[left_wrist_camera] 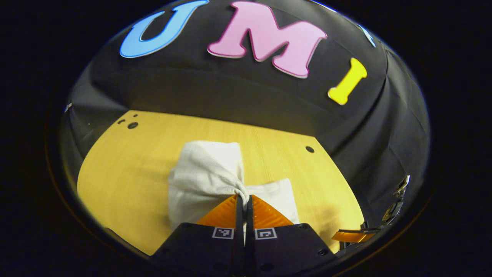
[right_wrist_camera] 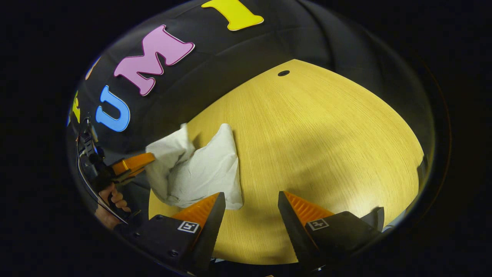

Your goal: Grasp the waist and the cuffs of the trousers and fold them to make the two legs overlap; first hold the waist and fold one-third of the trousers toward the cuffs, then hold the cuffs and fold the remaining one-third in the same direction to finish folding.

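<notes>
White crumpled trousers [left_wrist_camera: 207, 173] bunched on yellow wood-grain table [left_wrist_camera: 127, 181], near its middle. Left tool [left_wrist_camera: 243, 200] pinched tight on a gathered twist of cloth, both fingers pressing, likely to lift an edge for folding. Right tool [right_wrist_camera: 251, 209] spread wide, holding nothing, just beside the cloth's near corner above bare table, probably about to take a 2nd hold. Fabric soft, wrinkled, lumpy; legs not laid flat yet.

Trousers [left_wrist_camera: 205, 173] bunched on the table [left_wrist_camera: 127, 173] — left gripper [left_wrist_camera: 243, 198] at their near edge.
</notes>
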`<state>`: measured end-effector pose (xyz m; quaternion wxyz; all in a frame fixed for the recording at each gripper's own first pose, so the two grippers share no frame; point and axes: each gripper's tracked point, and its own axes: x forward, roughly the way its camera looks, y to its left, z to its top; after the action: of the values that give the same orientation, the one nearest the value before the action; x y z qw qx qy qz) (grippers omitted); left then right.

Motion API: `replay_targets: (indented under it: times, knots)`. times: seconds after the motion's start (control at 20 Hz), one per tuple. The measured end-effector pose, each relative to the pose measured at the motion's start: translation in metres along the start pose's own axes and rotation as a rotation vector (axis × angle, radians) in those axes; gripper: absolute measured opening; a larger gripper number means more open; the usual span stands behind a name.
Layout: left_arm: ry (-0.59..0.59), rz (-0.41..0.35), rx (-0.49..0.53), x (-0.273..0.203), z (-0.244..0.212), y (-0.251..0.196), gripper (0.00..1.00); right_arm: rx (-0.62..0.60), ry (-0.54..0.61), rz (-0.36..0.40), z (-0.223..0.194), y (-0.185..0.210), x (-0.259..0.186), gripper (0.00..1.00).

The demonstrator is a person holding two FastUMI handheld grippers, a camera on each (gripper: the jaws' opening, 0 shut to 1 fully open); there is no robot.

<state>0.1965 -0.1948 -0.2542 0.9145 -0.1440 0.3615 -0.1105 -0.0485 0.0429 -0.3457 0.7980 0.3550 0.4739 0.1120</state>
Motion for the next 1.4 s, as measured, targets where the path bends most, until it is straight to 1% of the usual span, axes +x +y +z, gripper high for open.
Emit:
replay_targets:
  times: [0.15, 0.25, 0.6, 0.75, 0.9, 1.0, 1.05, 1.1, 1.15, 1.25, 1.3, 1.35, 1.4]
  knots:
    - [0.059, 0.013, 0.058, 0.011, -0.03, -0.011, 0.05, -0.003, 0.005, 0.007, 0.0, -0.007, -0.005, 0.86]
    - [0.081, 0.028, 0.092, 0.019, -0.041, -0.01, 0.05, -0.011, 0.014, 0.006, -0.001, -0.013, -0.006, 0.86]
    - [0.143, 0.06, 0.127, 0.026, -0.082, -0.006, 0.05, 0.008, 0.032, 0.011, 0.002, -0.031, -0.005, 0.86]
    - [0.167, 0.054, 0.148, 0.03, -0.092, -0.007, 0.06, 0.005, 0.047, 0.025, 0.001, -0.031, -0.002, 0.86]
    - [0.195, 0.046, 0.146, 0.035, -0.103, -0.008, 0.07, 0.002, 0.058, 0.032, 0.002, -0.032, 0.0, 0.86]
    - [0.247, 0.035, 0.105, 0.038, -0.119, -0.008, 0.11, -0.001, 0.063, 0.033, 0.003, -0.033, 0.001, 0.86]
    - [0.273, 0.032, 0.075, 0.04, -0.124, -0.007, 0.06, -0.001, 0.066, 0.034, 0.003, -0.032, 0.002, 0.86]
    - [0.285, 0.024, 0.044, 0.044, -0.129, -0.008, 0.2, -0.004, 0.067, 0.035, 0.002, -0.031, 0.003, 0.86]
    - [0.279, 0.007, 0.019, 0.046, -0.129, -0.01, 0.24, -0.005, 0.069, 0.037, 0.002, -0.03, 0.004, 0.86]
    - [0.274, -0.043, -0.015, 0.045, -0.13, -0.016, 0.36, -0.007, 0.065, 0.041, 0.003, -0.027, 0.005, 0.86]
    - [0.269, -0.069, -0.021, 0.044, -0.128, -0.021, 0.51, -0.005, 0.061, 0.043, 0.003, -0.025, 0.005, 0.86]
    - [0.262, -0.091, -0.025, 0.042, -0.125, -0.026, 0.58, -0.002, 0.057, 0.048, 0.004, -0.021, 0.004, 0.86]
    - [0.252, -0.103, -0.02, 0.04, -0.123, -0.029, 0.76, 0.002, 0.05, 0.052, 0.005, -0.017, 0.003, 0.86]
